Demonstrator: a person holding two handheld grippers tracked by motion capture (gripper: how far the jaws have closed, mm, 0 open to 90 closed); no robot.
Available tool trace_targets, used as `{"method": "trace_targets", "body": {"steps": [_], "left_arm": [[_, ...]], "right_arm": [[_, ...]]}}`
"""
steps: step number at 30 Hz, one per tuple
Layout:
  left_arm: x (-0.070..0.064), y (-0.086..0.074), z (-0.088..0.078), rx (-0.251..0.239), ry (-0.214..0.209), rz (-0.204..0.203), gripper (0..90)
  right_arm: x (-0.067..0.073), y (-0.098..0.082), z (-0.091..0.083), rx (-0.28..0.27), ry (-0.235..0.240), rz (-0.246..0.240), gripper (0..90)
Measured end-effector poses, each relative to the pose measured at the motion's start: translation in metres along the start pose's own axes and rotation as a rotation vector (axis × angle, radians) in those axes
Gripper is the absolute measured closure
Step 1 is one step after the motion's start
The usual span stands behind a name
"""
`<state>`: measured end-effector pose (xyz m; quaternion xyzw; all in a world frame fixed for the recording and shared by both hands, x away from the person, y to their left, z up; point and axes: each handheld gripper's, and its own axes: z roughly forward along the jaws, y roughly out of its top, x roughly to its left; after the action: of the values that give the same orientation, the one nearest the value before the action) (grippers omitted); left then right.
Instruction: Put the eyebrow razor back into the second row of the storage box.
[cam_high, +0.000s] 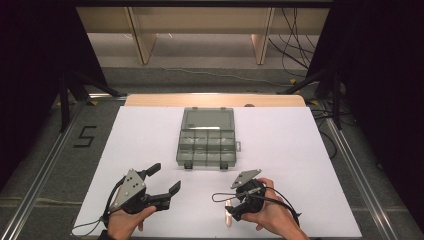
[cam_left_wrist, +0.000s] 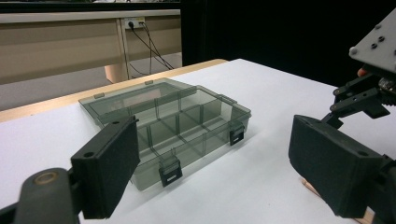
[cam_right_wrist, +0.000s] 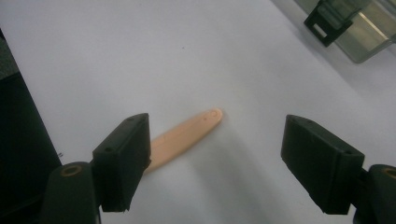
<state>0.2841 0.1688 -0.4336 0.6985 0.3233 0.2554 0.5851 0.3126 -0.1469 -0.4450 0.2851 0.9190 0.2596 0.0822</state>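
Grippers both sit near the table's near edge, one in each of my hands. My right gripper (cam_right_wrist: 215, 158) points down at the white table (cam_high: 310, 150), jaws spread wide and clamping nothing; between them, closer to the left jaw in the right gripper view, lies a flat peach-coloured stick (cam_right_wrist: 187, 135) with a rounded tip, resting on the table surface and partly hidden behind that jaw. I cannot tell whether the jaw touches it. From the high view the stick (cam_high: 228, 216) shows just under the right gripper (cam_high: 234, 212), toward the near edge, right of centre. My left gripper (cam_high: 167, 181) hovers toward the near left corner, released as well, jaws wide apart with nothing in them, aimed toward the middle of the table. There stands a smoky clear compartment box (cam_high: 206, 142), lid open and lying back toward the far edge, two black latches on its near wall. Box and stick are well apart.
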Motion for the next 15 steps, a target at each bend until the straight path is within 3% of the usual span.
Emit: {"method": "trace_targets", "body": {"steps": [9,15], "left_arm": [[0.000,0.000,0.001,-0.011,-0.003,0.000,16.1],[-0.001,0.000,0.000,-0.003,0.001,-0.004,16.1]], "right_arm": [[0.006,0.004,0.012,0.061,0.004,0.016,23.5],[0.010,0.006,0.021,0.102,0.029,-0.003,25.0]]}}
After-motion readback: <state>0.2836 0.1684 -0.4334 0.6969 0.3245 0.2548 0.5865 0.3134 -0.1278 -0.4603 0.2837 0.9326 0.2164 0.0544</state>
